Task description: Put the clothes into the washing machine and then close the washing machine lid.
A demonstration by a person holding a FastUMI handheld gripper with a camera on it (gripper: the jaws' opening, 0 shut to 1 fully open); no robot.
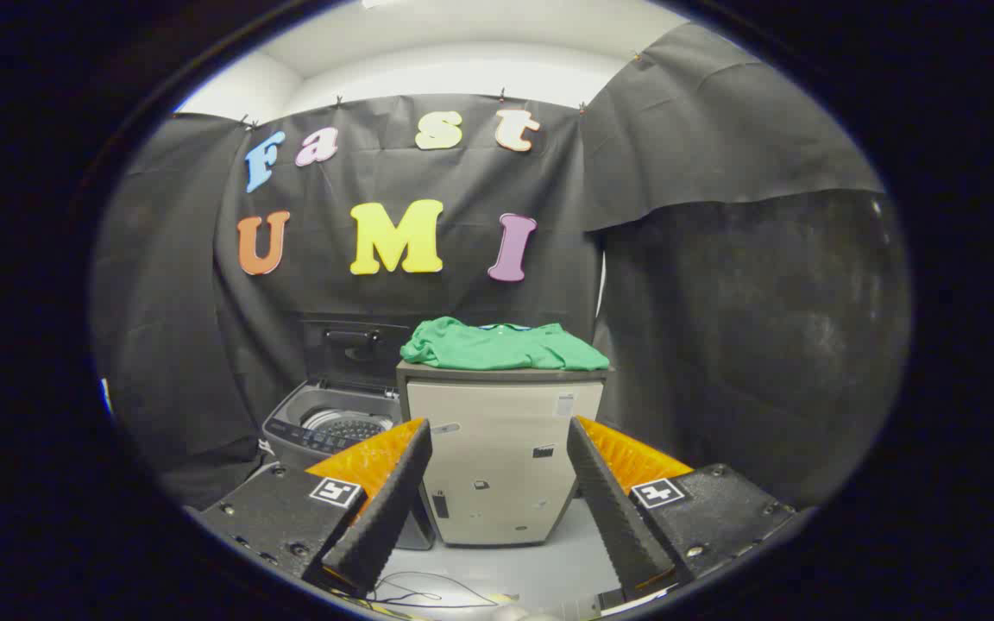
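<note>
Green clothes point(504, 347) folded; washing machine point(333, 423) open.

Cloth-walled recording booth with washing machine point(330, 423) beside a cabinet point(497, 457).

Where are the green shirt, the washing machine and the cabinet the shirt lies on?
green shirt point(504, 346), gripper view, middle of the folded cloth
washing machine point(330, 425), gripper view, open drum rim
cabinet point(497, 457), gripper view, front panel

Gripper point(497, 483) jaws wide apart, empty.
</note>
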